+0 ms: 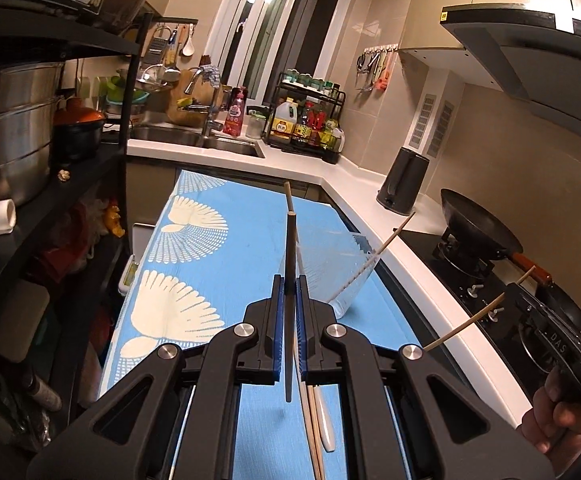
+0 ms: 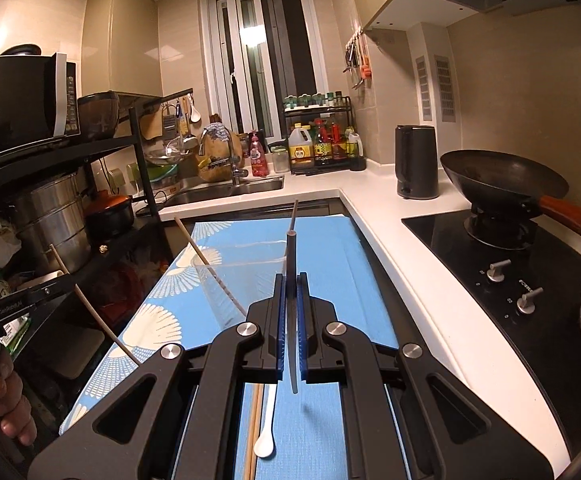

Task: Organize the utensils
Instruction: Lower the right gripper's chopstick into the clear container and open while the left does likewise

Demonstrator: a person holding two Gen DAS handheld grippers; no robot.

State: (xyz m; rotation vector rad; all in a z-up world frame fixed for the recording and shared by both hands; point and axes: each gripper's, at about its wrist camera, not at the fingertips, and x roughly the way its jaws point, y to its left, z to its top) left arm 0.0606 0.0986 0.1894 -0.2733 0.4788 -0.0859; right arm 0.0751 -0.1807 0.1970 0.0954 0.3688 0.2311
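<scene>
1 dark chopstick (image 1: 289,304) is clamped upright in the left gripper (image 1: 289,292) and another dark chopstick (image 2: 291,300) in the right gripper (image 2: 291,292), each held above the blue-clothed table (image 1: 218,264), probably for dropping into the clear container (image 1: 330,268), where 1 wooden chopstick (image 1: 386,244) already leans. 2 wooden chopsticks (image 2: 252,432) and a white spoon (image 2: 267,428) lie beneath. Both grippers are held level, side by side, pointing forward.

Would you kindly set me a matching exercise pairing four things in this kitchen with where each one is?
Things:
1 white spoon
2 wok
3 kettle
4 loose chopstick

Places:
A on the stove
B leaning in the clear box
C lying on the blue cloth
D standing on the white counter

Pairs: 1-C; 2-A; 3-D; 4-B.
</scene>
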